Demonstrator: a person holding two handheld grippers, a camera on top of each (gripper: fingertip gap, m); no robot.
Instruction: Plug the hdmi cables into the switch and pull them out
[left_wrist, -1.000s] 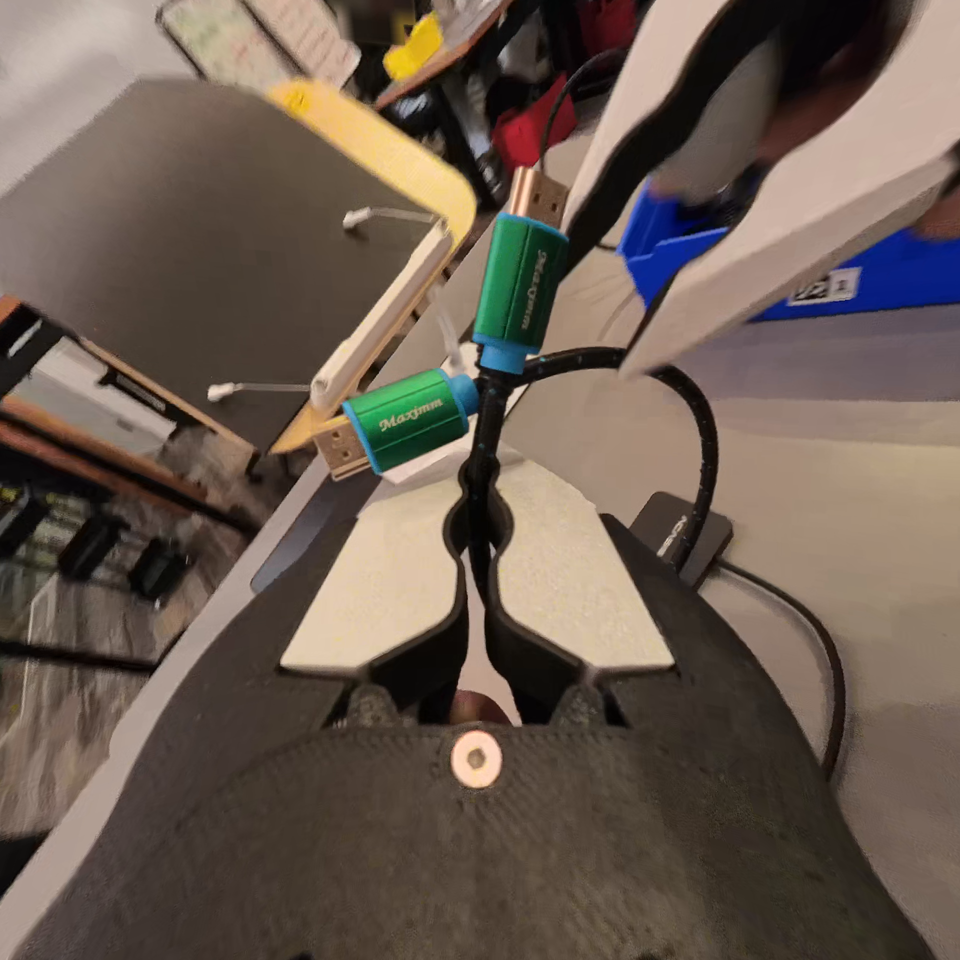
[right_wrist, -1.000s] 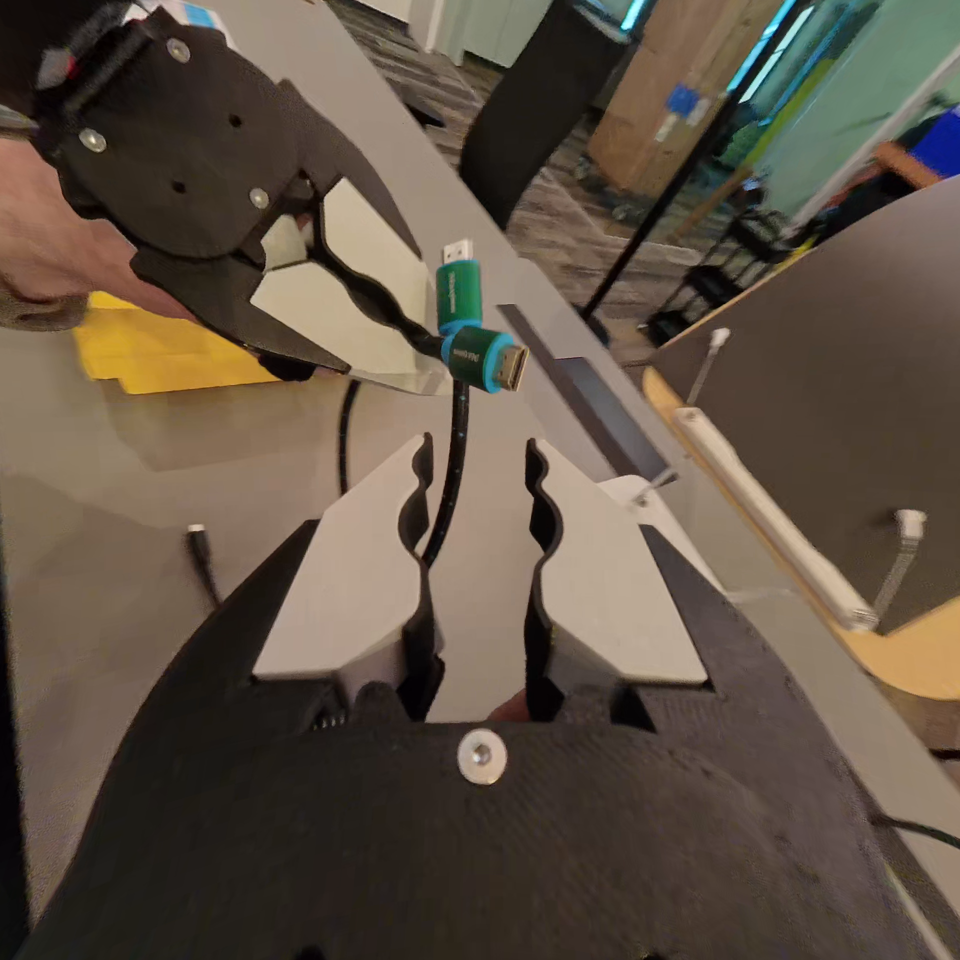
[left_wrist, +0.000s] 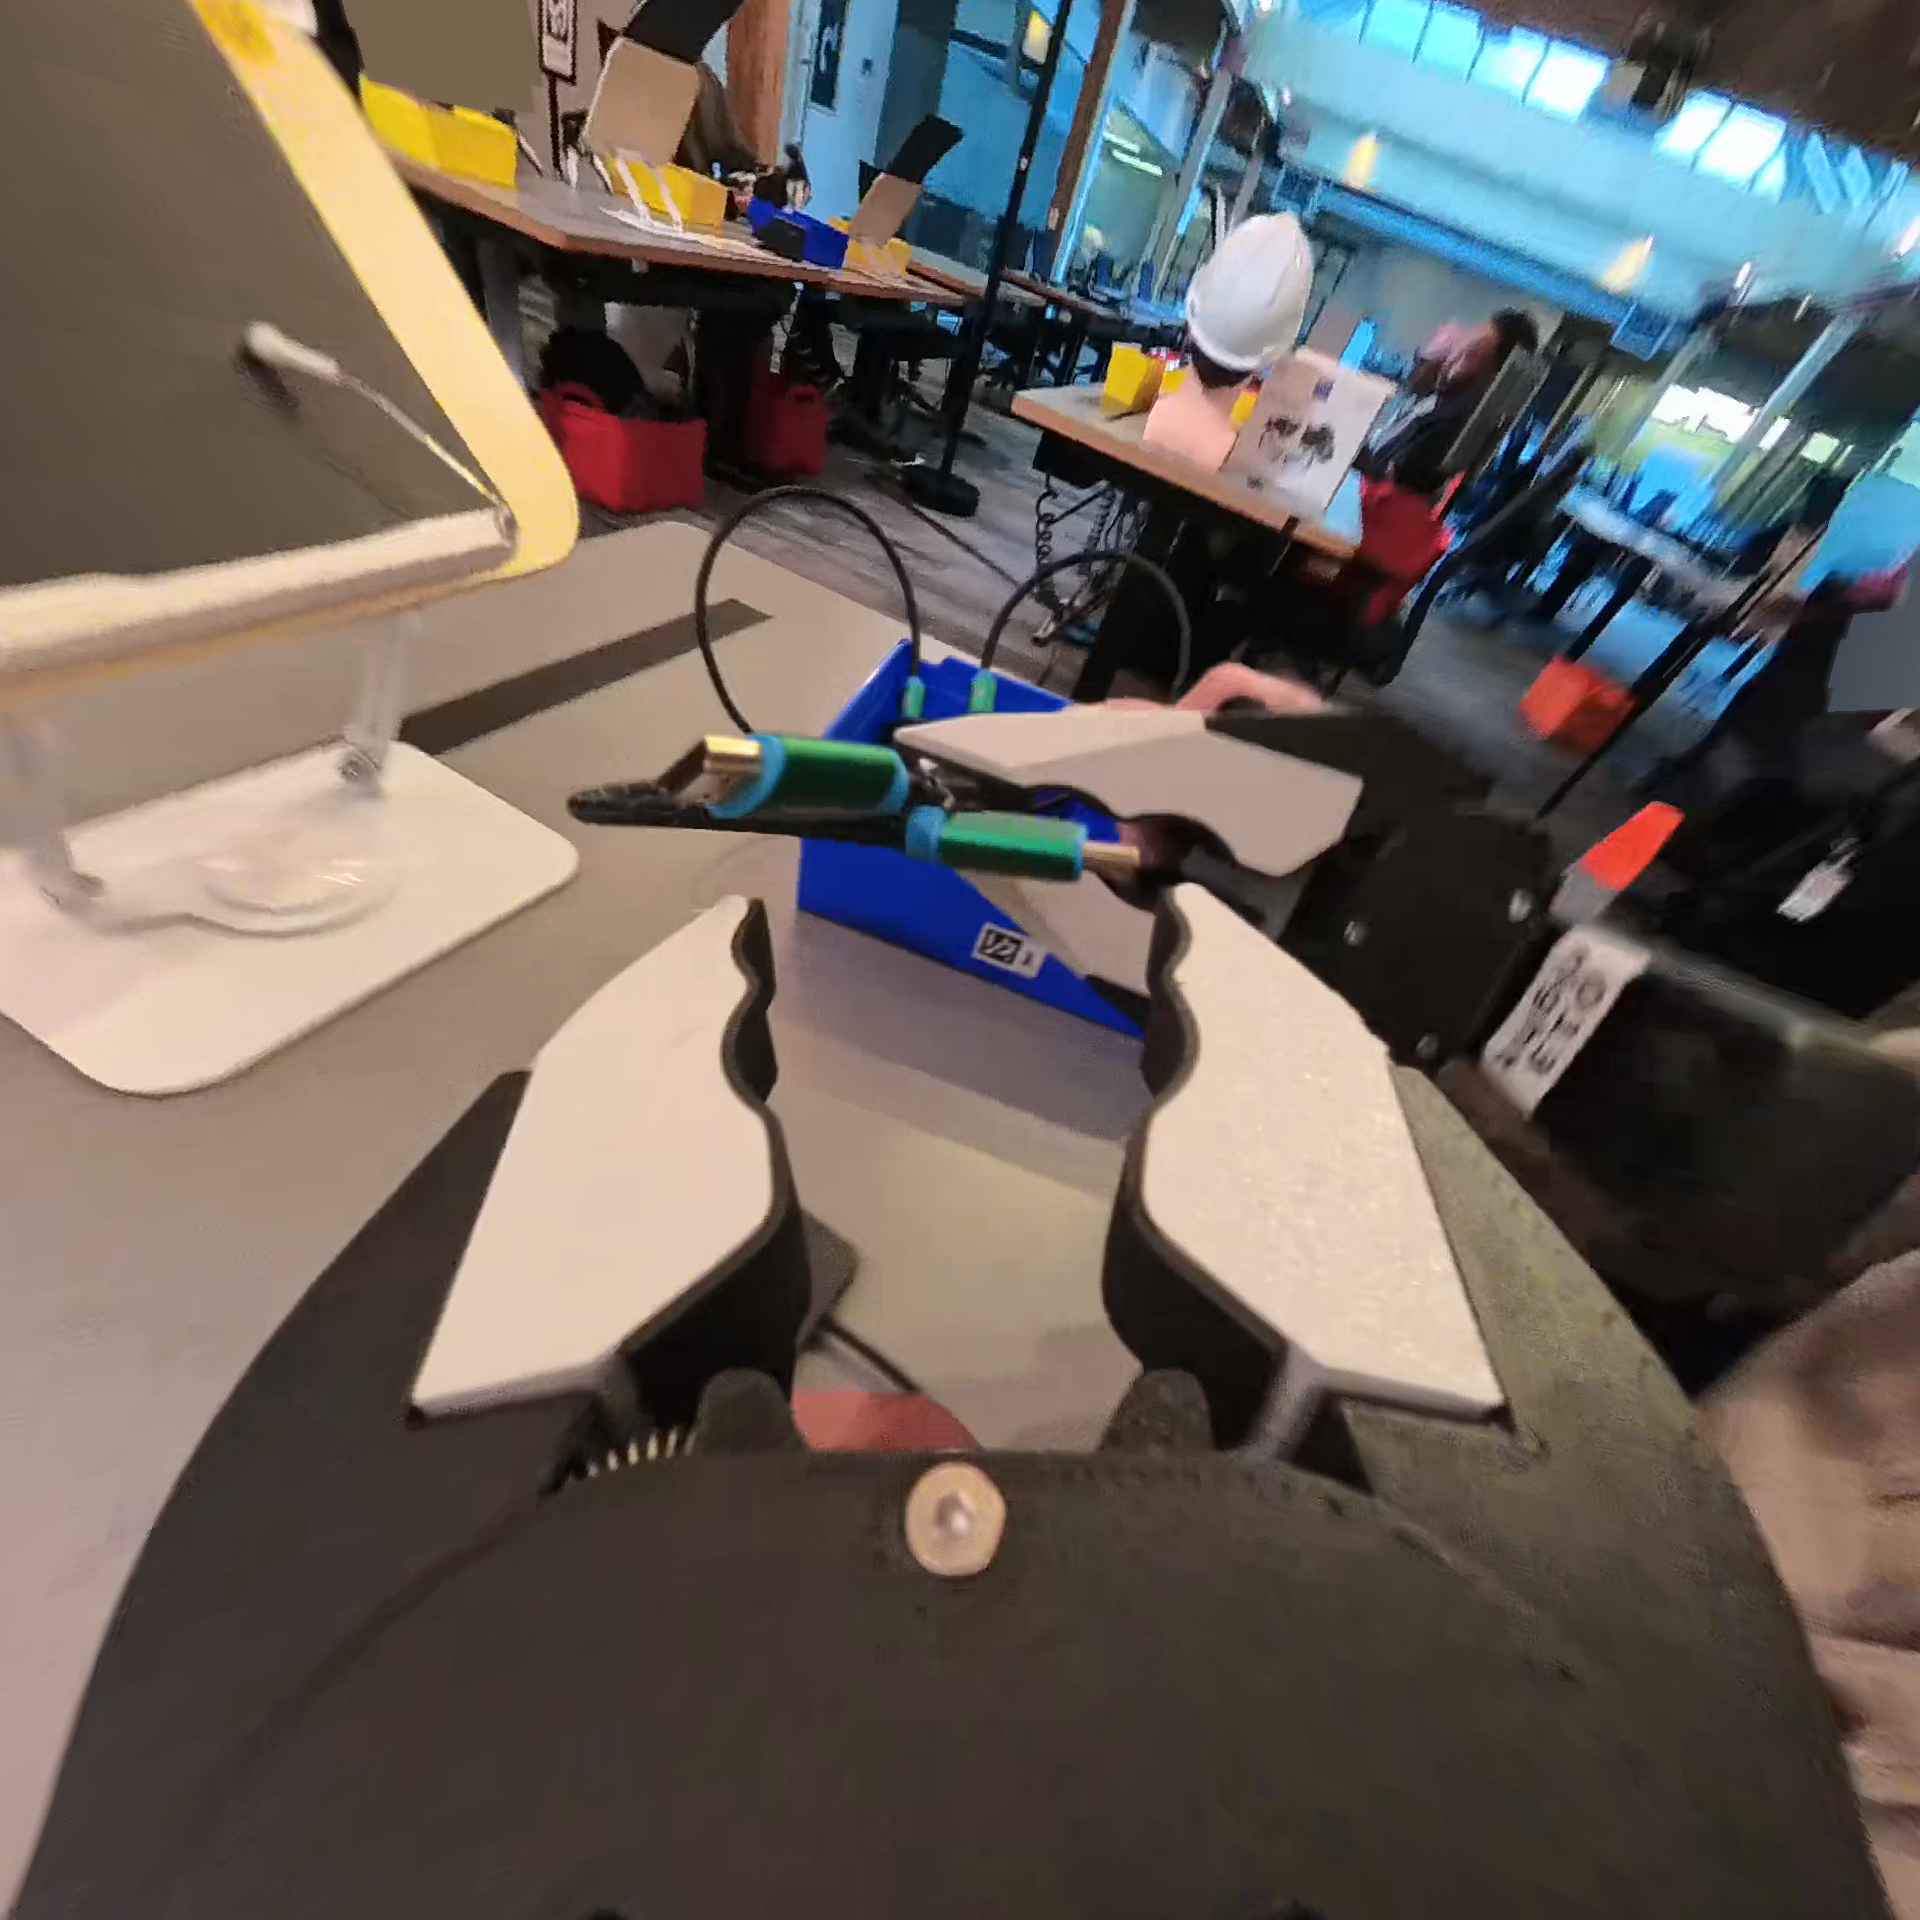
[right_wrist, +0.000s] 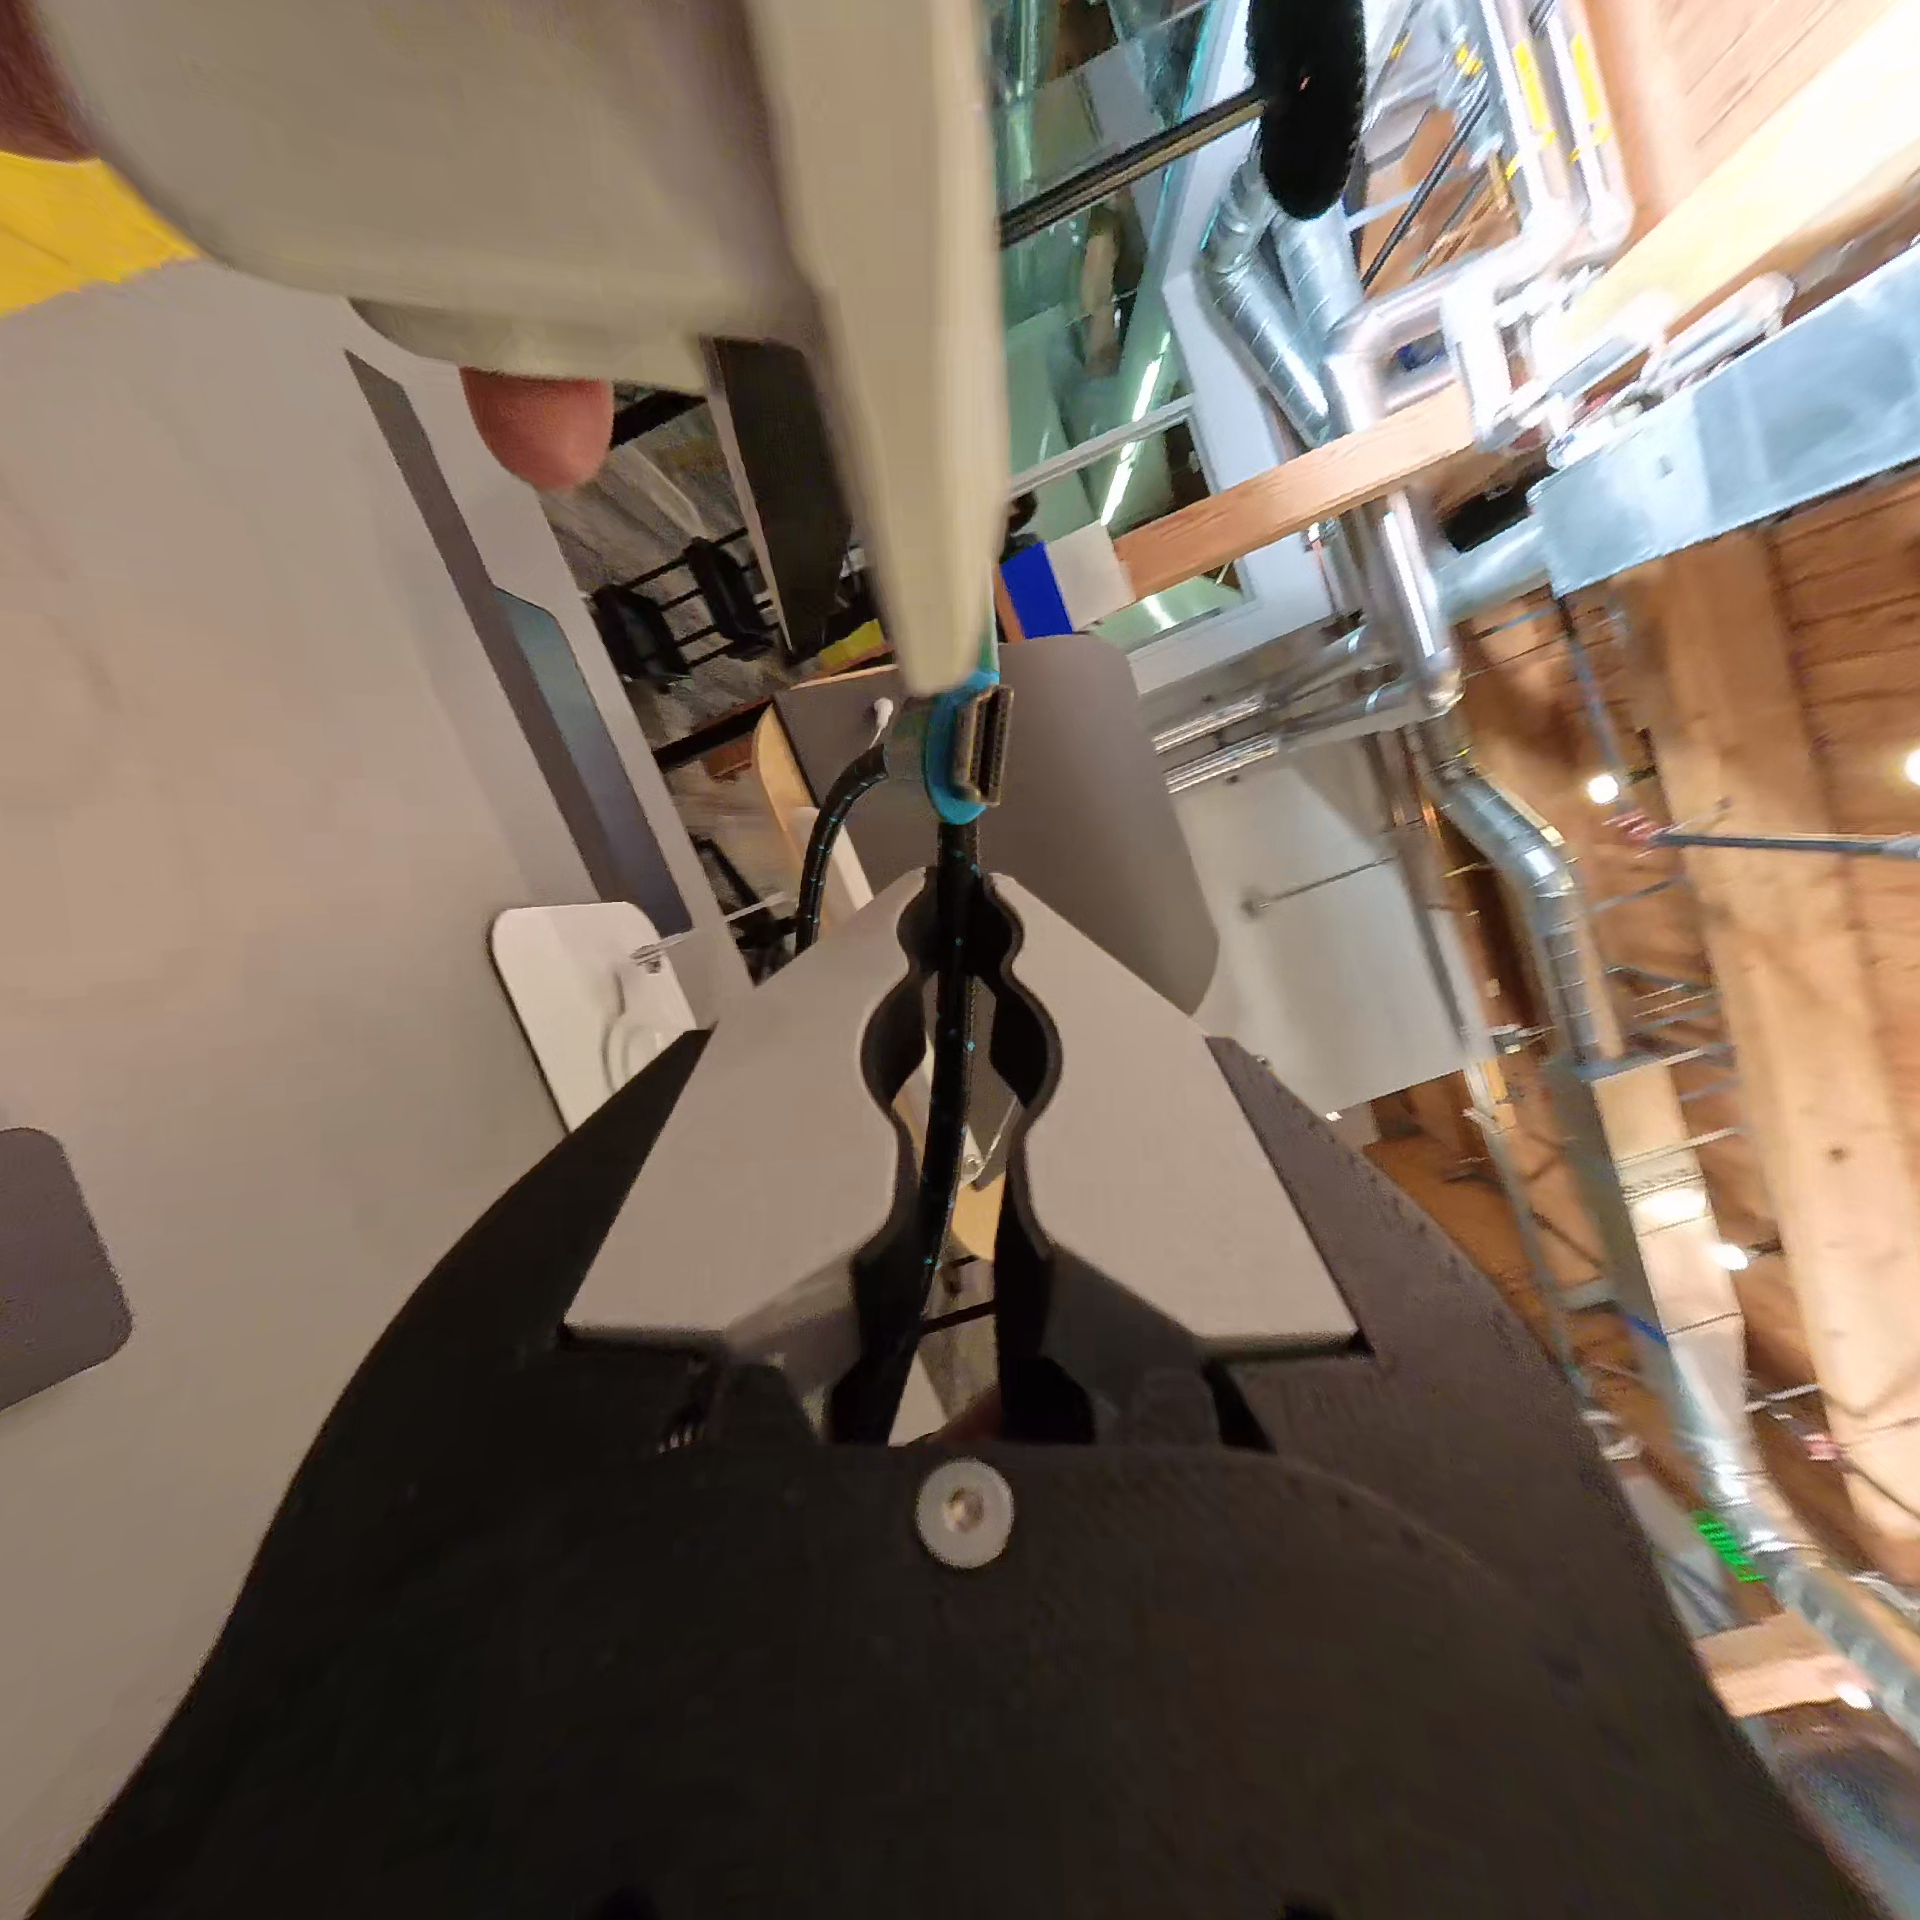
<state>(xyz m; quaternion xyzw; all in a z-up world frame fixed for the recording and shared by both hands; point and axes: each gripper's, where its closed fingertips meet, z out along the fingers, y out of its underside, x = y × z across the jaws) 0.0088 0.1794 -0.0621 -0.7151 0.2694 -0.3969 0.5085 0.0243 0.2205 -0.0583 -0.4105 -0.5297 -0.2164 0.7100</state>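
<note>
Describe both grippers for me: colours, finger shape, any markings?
The left gripper and right gripper match: textured black bodies, a silver screw centred near the fingers, and pale grey flat fingers with wavy, scalloped black inner edges. The left view also shows a black-and-white coded tag on the right gripper's body.

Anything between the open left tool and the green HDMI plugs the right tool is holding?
Only bare grey table below the gap. The blue bin sits behind the plugs, in the left wrist view.
</note>
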